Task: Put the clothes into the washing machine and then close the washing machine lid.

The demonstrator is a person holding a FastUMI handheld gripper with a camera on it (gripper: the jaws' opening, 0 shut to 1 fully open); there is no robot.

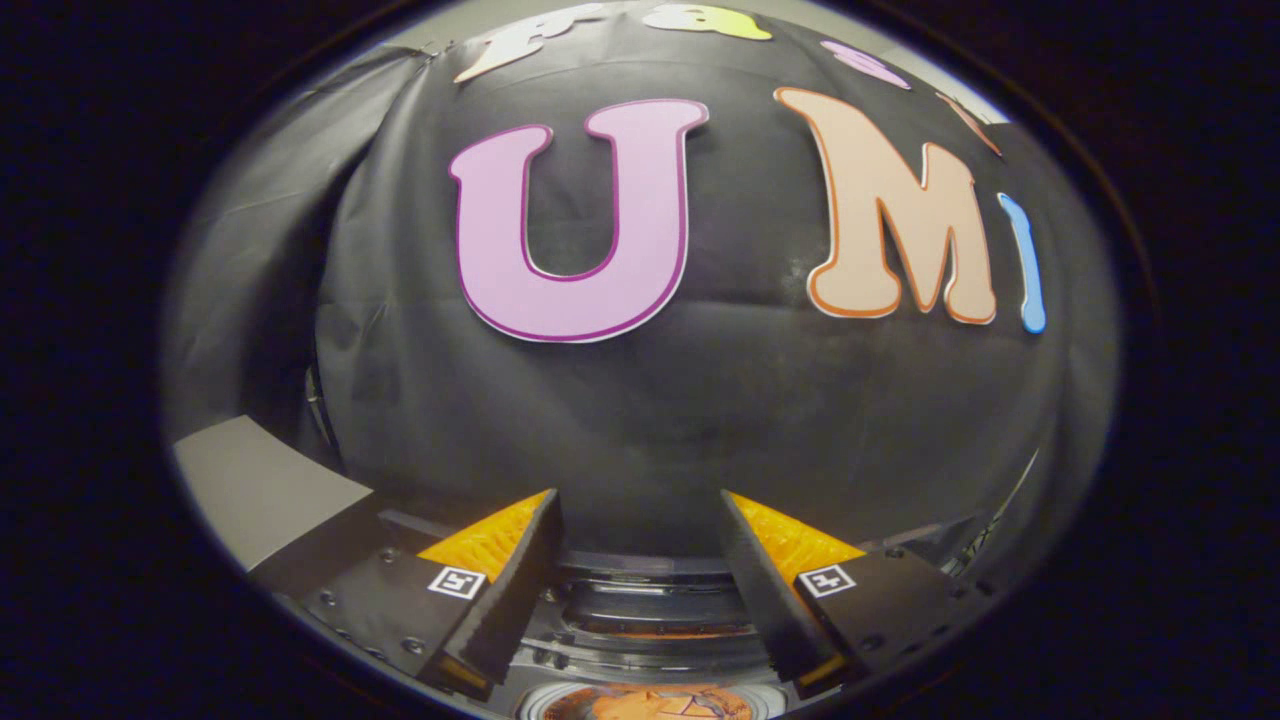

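Black cloth wall [640, 420], jaws wide, empty

Tool [640, 500] held level, pointed forward, its two fingers spread wide apart with a broad gap between them. Nothing was gripped; neither finger touched anything. Left finger [520, 570] angled in from the lower left, right finger [760, 570] from the lower right, tips roughly level with each other and leaning slightly toward one another at the far end. Ribbed pads [490, 540] showed on the outer faces of both fingers. Each finger base carried a small square marker [456, 582] on a flat mounting block fixed with screws. Both fingers looked symmetric about the centre line, no tilt or roll noted. The hand holding the tool could not be made out.
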